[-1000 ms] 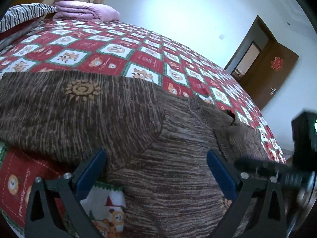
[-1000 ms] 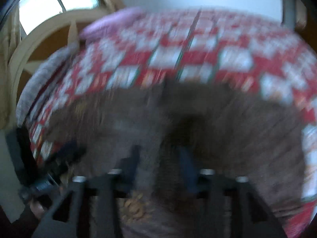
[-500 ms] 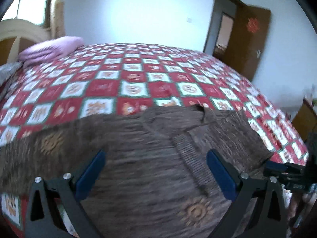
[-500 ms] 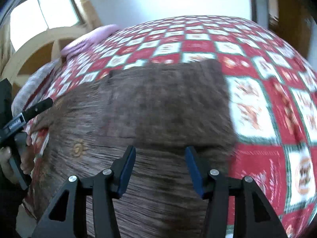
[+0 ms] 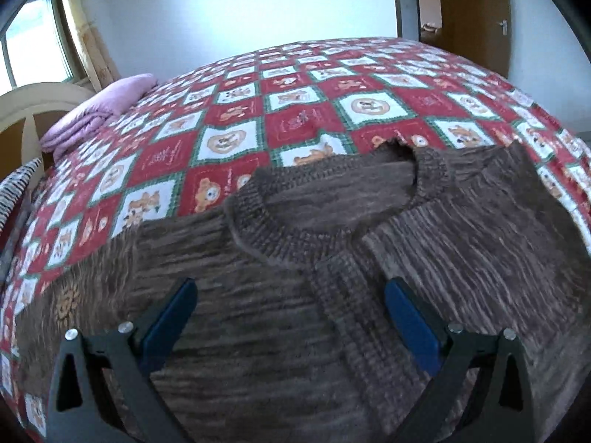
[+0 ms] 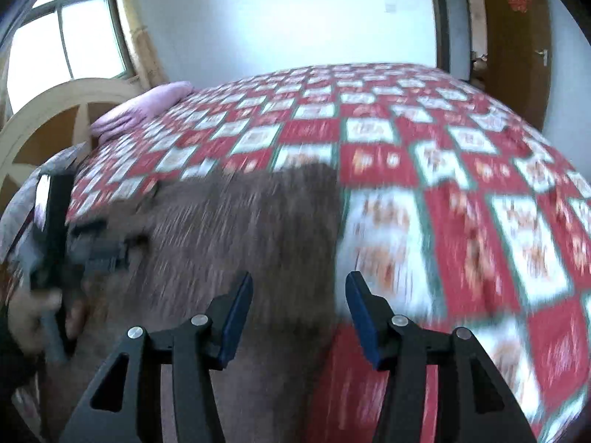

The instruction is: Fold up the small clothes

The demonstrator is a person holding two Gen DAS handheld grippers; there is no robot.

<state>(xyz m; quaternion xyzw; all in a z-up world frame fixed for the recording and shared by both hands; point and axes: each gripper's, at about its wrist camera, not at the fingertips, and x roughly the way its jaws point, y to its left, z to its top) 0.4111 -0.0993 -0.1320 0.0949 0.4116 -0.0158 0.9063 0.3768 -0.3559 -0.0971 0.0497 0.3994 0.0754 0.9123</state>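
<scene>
A brown knitted sweater lies spread on the bed, its ribbed collar facing the far side. My left gripper is open and empty, hovering over the sweater's chest just below the collar. In the right wrist view the sweater is blurred. My right gripper is open and empty above the sweater's right edge, where the fabric meets the bedspread. The left gripper and the hand holding it show at the left of that view.
A red, white and green patchwork bedspread covers the bed. A folded purple blanket and a cream headboard are at the far left. A striped cloth lies at the left edge. A brown door stands at the right.
Both grippers have swung right across the sweater. The left now looks at the collar instead of the sleeve area. The right has reached the sweater's right edge. Both stay open.
</scene>
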